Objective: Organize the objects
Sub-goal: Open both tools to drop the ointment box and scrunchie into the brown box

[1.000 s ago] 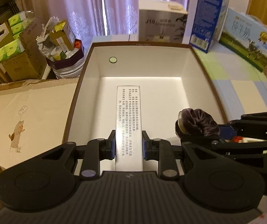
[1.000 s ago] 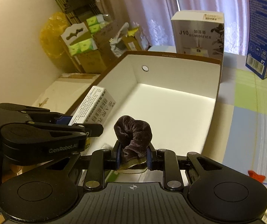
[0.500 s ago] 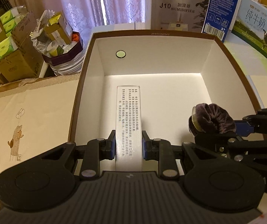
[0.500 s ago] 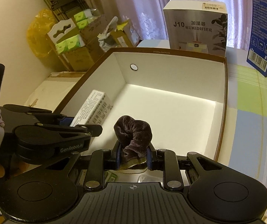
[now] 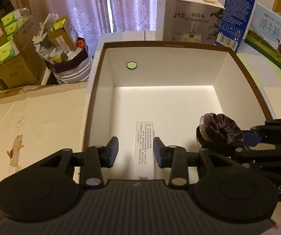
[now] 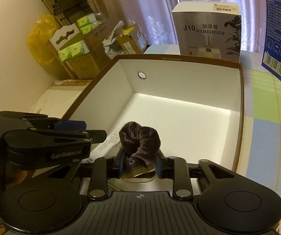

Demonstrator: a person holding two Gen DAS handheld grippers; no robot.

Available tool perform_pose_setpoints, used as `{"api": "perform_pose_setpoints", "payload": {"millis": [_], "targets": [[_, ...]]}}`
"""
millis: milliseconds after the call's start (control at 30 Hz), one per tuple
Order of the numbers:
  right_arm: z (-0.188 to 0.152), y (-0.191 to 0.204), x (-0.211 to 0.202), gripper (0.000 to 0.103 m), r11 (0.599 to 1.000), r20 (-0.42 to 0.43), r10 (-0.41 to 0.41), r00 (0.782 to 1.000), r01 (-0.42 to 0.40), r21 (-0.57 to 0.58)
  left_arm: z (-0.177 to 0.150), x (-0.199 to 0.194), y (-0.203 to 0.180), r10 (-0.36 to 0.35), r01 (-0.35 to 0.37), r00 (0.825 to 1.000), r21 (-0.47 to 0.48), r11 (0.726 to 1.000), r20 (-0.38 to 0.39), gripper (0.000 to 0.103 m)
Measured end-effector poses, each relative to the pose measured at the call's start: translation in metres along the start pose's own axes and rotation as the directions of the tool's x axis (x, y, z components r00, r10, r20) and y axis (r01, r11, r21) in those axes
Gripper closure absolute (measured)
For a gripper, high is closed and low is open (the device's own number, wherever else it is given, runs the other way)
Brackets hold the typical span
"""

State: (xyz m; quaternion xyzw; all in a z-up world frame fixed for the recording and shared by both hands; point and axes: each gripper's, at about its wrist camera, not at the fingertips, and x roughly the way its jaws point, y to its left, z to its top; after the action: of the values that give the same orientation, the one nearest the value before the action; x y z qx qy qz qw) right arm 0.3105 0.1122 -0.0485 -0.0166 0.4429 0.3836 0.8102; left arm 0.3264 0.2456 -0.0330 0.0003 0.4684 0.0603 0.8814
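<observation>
One open box, one carton, one scrunchie.

Both tools are matte black plastic. The left claw has two flat arms ending in blue pads, each arm pinned by a round silver screw. Behind them sit two broad discs with shallow round recesses and a ribbed grey plate with a small mark at its front edge. The right claw is built alike, with a crosshair mark on its ribbed plate. Seen from the right wrist, the left tool's side reads "GenRobot.AI" in grey letters.
</observation>
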Motion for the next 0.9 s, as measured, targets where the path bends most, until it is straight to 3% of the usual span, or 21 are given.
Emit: {"api": "perform_pose_setpoints", "payload": {"millis": [200, 400, 467, 900], "targets": [[-0.001, 0.006, -0.007, 0.052, 0.999, 0.037, -0.006, 0.999, 0.008, -0.04, 0.0, -0.009, 0.003, 0.01, -0.01, 1.0, -0.006, 1.0, 0.018, 0.059], [-0.008, 0.01, -0.018, 0.05, 0.997, 0.039, -0.021, 0.999, 0.023, -0.073, -0.004, -0.02, 0.006, 0.006, -0.005, 1.0, -0.027, 1.0, 0.025, 0.049], [-0.011, 0.011, -0.024, 0.05, 0.997, 0.041, -0.023, 0.999, 0.026, -0.079, -0.007, -0.026, 0.006, 0.0, 0.001, 1.0, -0.033, 0.999, 0.026, 0.039], [-0.031, 0.013, -0.077, 0.048, 0.999, 0.065, -0.026, 0.998, 0.028, -0.033, -0.028, -0.074, -0.005, -0.005, 0.007, 0.999, -0.074, 0.997, 0.039, 0.021]]}}
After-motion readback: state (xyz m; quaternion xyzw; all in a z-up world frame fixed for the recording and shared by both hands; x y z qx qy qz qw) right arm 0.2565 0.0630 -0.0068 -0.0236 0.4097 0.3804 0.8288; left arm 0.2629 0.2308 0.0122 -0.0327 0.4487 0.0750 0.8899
